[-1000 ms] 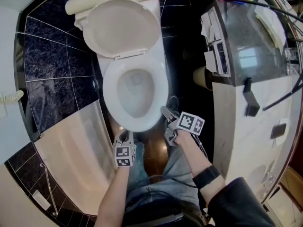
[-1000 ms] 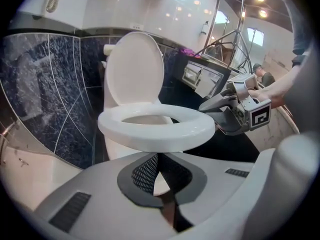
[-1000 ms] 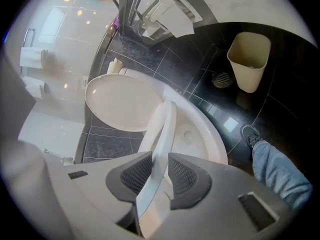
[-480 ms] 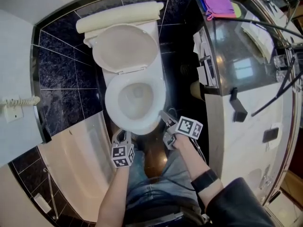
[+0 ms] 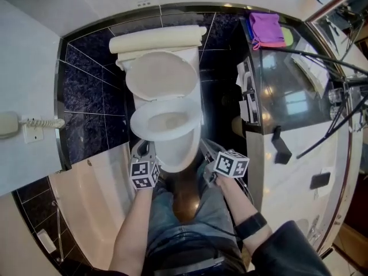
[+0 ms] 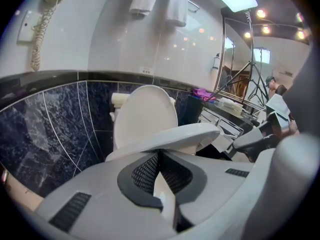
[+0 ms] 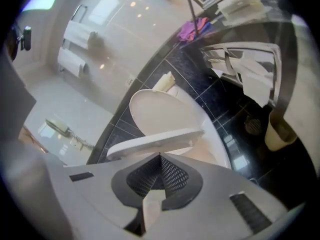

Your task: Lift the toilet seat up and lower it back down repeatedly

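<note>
Reading toilet seat (image 6: 175,136) half raised. My left tongs (image 6: 159,154) and right tongs (image 7: 160,156) sit just under its front rim, both pressed together; right just closed, empty.

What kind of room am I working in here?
A bathroom, possibly a hotel's: a toilet beside a bathtub, a vanity counter, and a corded wall phone.

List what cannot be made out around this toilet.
Bowl inside, both gripper views: hidden under the raised seat.
Wall phone, head view: cut off by the left edge.
White items at the counter edge, head view: too small to identify.
</note>
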